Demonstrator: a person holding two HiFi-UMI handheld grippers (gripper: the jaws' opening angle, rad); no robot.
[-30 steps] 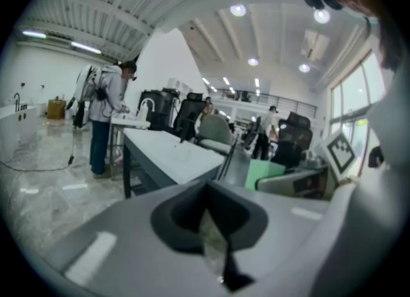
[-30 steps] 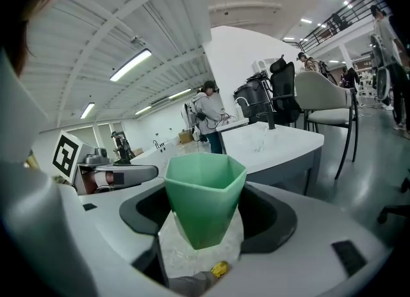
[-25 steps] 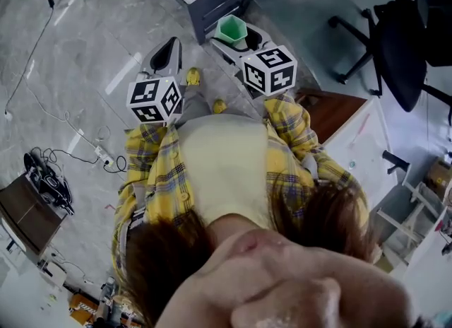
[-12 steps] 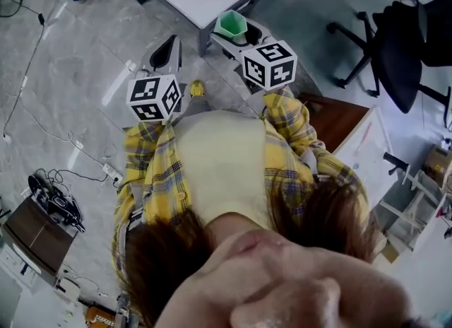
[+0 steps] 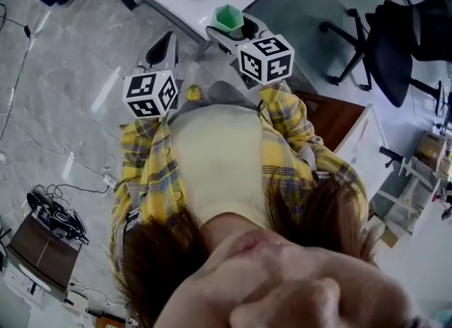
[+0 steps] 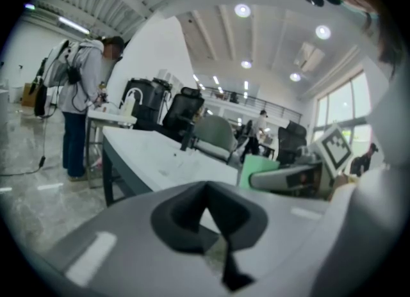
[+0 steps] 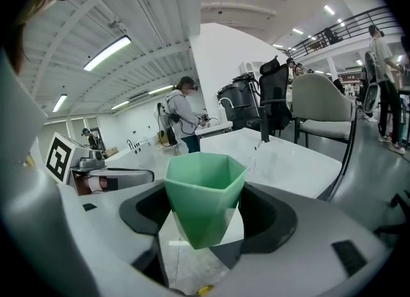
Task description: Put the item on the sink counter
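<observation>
Right gripper: fingers clenched on an upright green cup, near the white desk edge.
Left gripper: fingers closed together, nothing between them.

Yellow plaid shirt over cream top; 2 grey tools bear black-and-white marker cubes.

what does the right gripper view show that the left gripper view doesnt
Only the right gripper view: the green cup with its open mouth up close, clamped upright in the right gripper. Only the left gripper view: the left gripper, jaws together, nothing between them. Both: the cup, the white table and a standing person with a backpack.
</observation>
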